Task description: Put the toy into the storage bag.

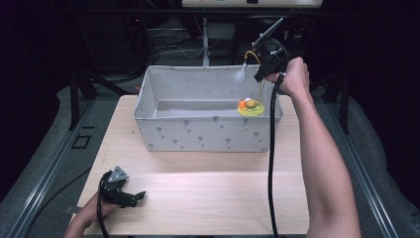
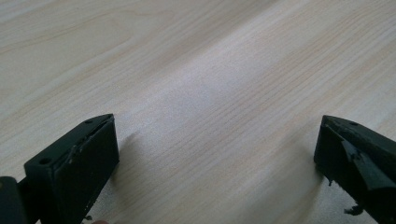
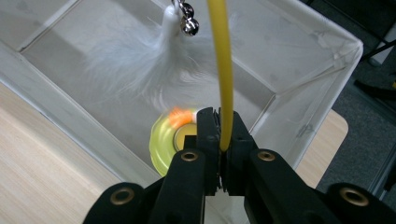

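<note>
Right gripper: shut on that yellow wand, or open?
Shut: in the right gripper view, the right gripper has both jaws pressed against the yellow wand.

The near half of the pale wooden worktop (image 1: 208, 193) lies bare, open ground for any hand; the left gripper (image 1: 130, 197) sits at its near-left corner with its fingers (image 2: 74, 172) spread wide apart. Across the far half stands a grey fabric bin with a small printed pattern (image 1: 198, 136), its walls barring a level approach. Inside, the left floor is free; a yellow round toy base (image 1: 250, 109) fills the right corner, with a yellow wand (image 3: 220, 70) and white feather (image 3: 140, 60) above it.
</note>
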Demonstrator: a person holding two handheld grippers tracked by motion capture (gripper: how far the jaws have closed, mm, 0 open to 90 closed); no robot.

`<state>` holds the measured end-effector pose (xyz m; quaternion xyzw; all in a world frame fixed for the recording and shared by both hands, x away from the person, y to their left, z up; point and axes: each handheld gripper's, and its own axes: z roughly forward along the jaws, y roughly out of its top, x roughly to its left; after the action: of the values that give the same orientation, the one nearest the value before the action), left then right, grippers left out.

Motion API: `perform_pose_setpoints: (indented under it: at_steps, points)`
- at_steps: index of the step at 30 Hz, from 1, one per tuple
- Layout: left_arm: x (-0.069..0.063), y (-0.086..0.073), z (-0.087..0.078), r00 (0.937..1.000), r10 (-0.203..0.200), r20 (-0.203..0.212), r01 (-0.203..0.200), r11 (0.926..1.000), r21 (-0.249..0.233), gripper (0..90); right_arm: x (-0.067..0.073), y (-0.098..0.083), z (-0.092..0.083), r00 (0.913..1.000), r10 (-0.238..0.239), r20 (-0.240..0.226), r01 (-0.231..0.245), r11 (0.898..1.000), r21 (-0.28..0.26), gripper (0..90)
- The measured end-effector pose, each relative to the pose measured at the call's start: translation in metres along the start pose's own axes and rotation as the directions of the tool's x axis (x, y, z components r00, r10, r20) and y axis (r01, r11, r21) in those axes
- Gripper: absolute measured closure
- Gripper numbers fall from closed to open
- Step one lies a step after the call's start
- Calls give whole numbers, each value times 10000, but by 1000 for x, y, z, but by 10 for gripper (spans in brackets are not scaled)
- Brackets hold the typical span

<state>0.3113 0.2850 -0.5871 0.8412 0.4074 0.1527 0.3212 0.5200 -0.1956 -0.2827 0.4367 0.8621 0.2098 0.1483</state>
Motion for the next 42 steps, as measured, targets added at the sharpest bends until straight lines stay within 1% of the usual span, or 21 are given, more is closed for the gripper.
perform_pose_setpoints:
  at_steps: [9,13,15,20,22,24,26,27,28,31,36,42]
  points:
    - [0,0,0,10000,-3,-5,3,10000,-13,0,-5,-16,17,9999,126,-108,-123,9994,337,882]
    - [0,0,0,10000,-7,-9,7,10000,-12,0,-7,-23,22,9998,85,-161,-75,9982,594,882]
    - [0,0,0,10000,-9,-23,9,10000,-18,0,-9,-28,26,9997,136,-196,-125,9982,580,882]
    - [0,0,0,10000,-9,-18,9,10000,-15,0,-10,-38,33,9996,180,-238,-162,9969,768,882]
    - [0,0,0,10000,-11,-22,11,10000,-17,0,-11,-41,36,9996,116,-264,-93,9962,867,882]
    - [0,0,0,10000,-13,-24,13,10000,-18,0,-11,-46,40,9994,188,-306,-159,9958,905,882]
    - [0,0,0,10000,-12,-26,12,10000,-18,0,-13,-49,44,9992,166,-353,-128,9943,1055,882]
    - [0,0,0,10000,-15,-24,15,10000,-22,0,-13,-51,45,9990,247,-364,-204,9930,1162,882]
    - [0,0,0,10000,-12,-23,12,10000,-17,0,-13,-53,48,9987,311,-397,-265,9935,1109,882]
    - [0,0,0,10000,-22,-13,22,10000,-45,0,-14,-57,53,9989,253,-390,-201,9915,1289,882]
    - [0,0,0,10000,-21,-18,20,10000,-44,0,-14,-61,60,9986,339,-416,-274,9884,1495,881]
    - [0,0,0,10000,-22,-14,21,10000,-38,0,-12,-64,68,9986,296,-443,-215,9847,1729,881]
